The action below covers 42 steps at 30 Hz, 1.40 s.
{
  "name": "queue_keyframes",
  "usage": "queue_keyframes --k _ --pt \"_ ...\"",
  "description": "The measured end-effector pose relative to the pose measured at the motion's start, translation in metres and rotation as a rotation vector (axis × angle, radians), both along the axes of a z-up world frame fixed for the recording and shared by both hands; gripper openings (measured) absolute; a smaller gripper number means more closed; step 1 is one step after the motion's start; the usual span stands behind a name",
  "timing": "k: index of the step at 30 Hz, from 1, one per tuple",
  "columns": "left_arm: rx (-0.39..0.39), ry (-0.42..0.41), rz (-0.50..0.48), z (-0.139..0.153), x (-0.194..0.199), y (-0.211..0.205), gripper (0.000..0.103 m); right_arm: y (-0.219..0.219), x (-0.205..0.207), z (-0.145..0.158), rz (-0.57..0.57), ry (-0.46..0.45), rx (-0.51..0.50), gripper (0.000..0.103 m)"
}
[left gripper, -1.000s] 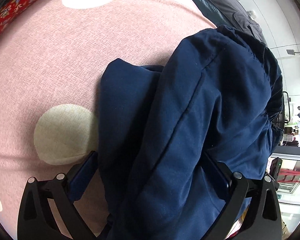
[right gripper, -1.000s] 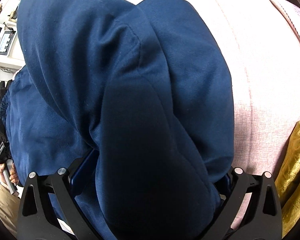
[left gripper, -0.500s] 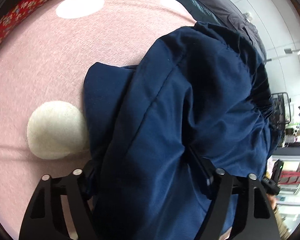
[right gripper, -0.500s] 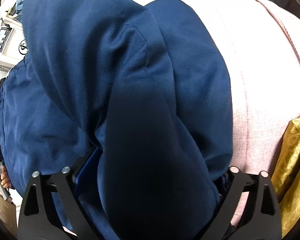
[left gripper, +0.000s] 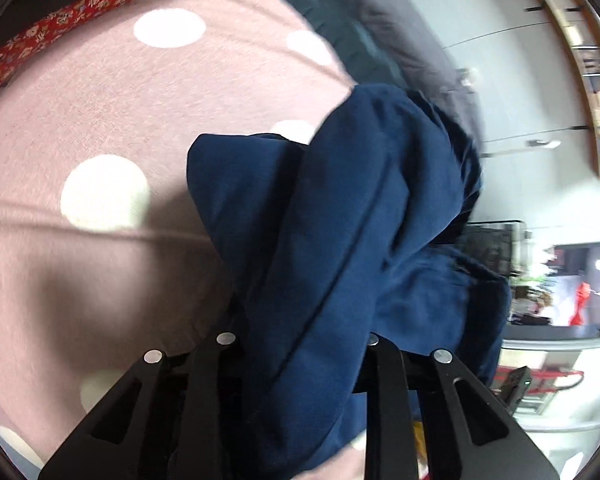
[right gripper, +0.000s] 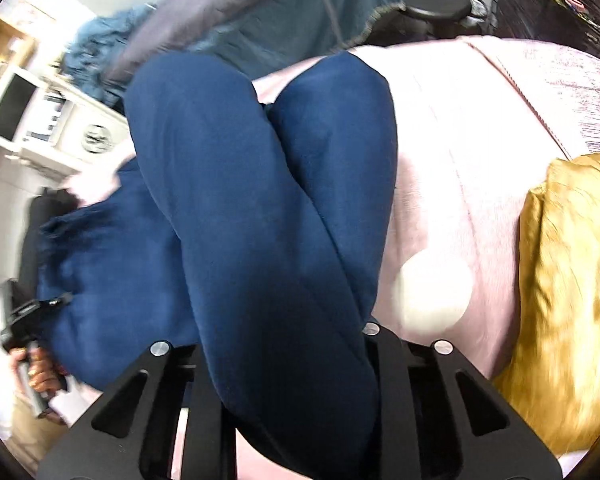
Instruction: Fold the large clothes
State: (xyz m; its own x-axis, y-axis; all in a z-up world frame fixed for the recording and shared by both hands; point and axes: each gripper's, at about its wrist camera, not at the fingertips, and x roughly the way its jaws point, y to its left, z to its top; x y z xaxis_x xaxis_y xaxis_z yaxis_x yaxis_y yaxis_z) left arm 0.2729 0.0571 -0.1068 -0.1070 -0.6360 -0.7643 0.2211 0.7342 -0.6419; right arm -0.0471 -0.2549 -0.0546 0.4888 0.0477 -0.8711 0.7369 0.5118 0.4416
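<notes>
- While bunched between both tools, navy garment hangs partly above pink dotted bedspread.
- Left tool: jaws just closed, clamped on navy cloth.
- Right tool: jaws just closed, clamped on a thick fold of it.
- Gold cushion at right edge of bedspread.

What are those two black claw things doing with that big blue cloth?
A person is folding a navy blue garment on a pink polka-dot bedspread. The left gripper and right gripper have just closed, each pinching a bunch of the fabric. A gold cushion lies beside it.
</notes>
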Motion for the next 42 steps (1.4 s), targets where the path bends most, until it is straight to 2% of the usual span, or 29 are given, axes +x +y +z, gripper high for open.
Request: queue_keyframes --k 3,7,9,12,15,18,22,27,31,36,39,42 --pt "-0.016 -0.013 -0.048 0.022 -0.022 0.008 0.022 0.026 -0.014 0.031 0.023 -0.036 0.002 0.021" --pt "0.009 -0.047 -0.119 0.042 -0.052 0.026 0.022 0.059 -0.043 0.049 0.034 -0.004 0.03 0.021" --pt "0.028 -0.041 -0.128 0.038 -0.064 0.042 0.022 0.072 -0.06 0.048 0.037 0.023 0.038 0.021" --pt "0.045 0.017 -0.092 0.014 -0.08 0.073 0.022 0.095 -0.082 0.039 0.014 0.061 0.048 0.021" --pt "0.057 0.032 -0.051 -0.004 -0.078 0.078 0.022 0.113 -0.087 0.037 -0.032 0.07 0.016 0.021" --pt "0.085 -0.008 -0.079 -0.003 -0.077 0.072 0.022 0.111 -0.071 0.038 -0.05 0.078 -0.027 0.021" --pt "0.119 -0.085 -0.151 0.01 -0.075 0.055 0.022 0.119 -0.067 0.053 -0.064 0.065 -0.077 0.021" --pt "0.066 -0.132 -0.186 0.039 -0.084 0.052 0.022 0.113 -0.091 0.076 -0.097 -0.005 -0.081 0.02" --pt "0.01 -0.195 -0.261 0.074 -0.105 0.02 0.022 0.096 -0.109 0.11 -0.132 -0.048 -0.147 0.019" --pt "-0.088 -0.282 -0.374 0.125 -0.145 -0.05 0.022 0.058 -0.167 0.155 -0.208 -0.108 -0.233 0.018" --pt "-0.152 -0.344 -0.457 0.16 -0.179 -0.113 0.022 0.031 -0.224 0.186 -0.281 -0.148 -0.28 0.018" --pt "-0.212 -0.375 -0.558 0.185 -0.221 -0.183 0.022 0.0 -0.304 0.214 -0.406 -0.164 -0.342 0.018"
